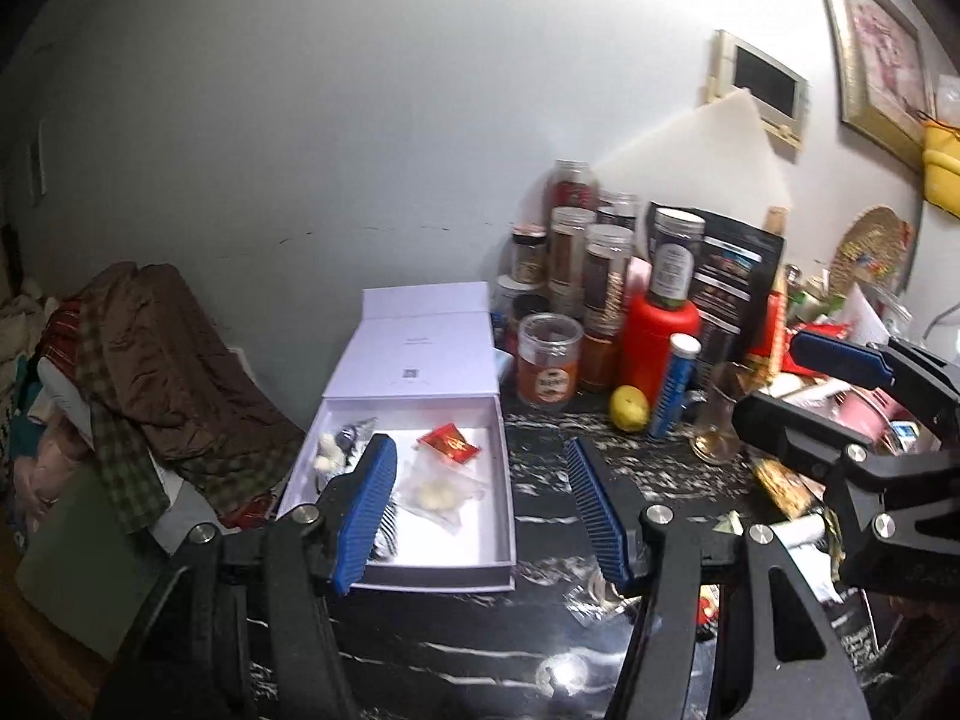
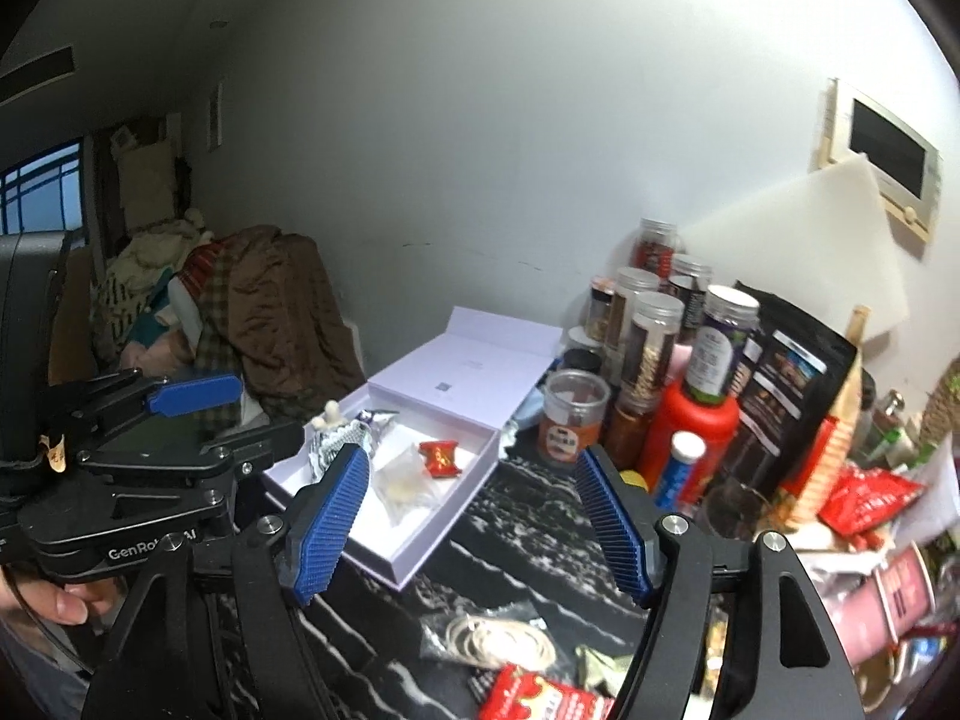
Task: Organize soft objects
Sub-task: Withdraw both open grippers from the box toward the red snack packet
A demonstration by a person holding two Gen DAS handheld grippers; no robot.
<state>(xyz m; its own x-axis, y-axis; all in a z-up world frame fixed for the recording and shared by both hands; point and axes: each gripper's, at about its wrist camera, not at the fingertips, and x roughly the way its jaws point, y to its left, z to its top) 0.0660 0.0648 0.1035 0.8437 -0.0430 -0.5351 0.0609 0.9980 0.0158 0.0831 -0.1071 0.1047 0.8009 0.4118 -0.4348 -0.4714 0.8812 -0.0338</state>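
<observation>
Left tongs (image 1: 480, 504) and right tongs (image 2: 474, 516): black angular linkage arms, silver round screws at the joints, blue ribbed pads (image 1: 369, 510). White "GenRo…" lettering marks one body; bare fingers (image 2: 60, 600) grip beneath it.

Black white-veined marble bench (image 1: 540, 540): open white cardboard box (image 1: 504, 480) left, clear plastic jars (image 1: 549, 360) far right, yellow lemon (image 1: 629, 408) beside them.
</observation>
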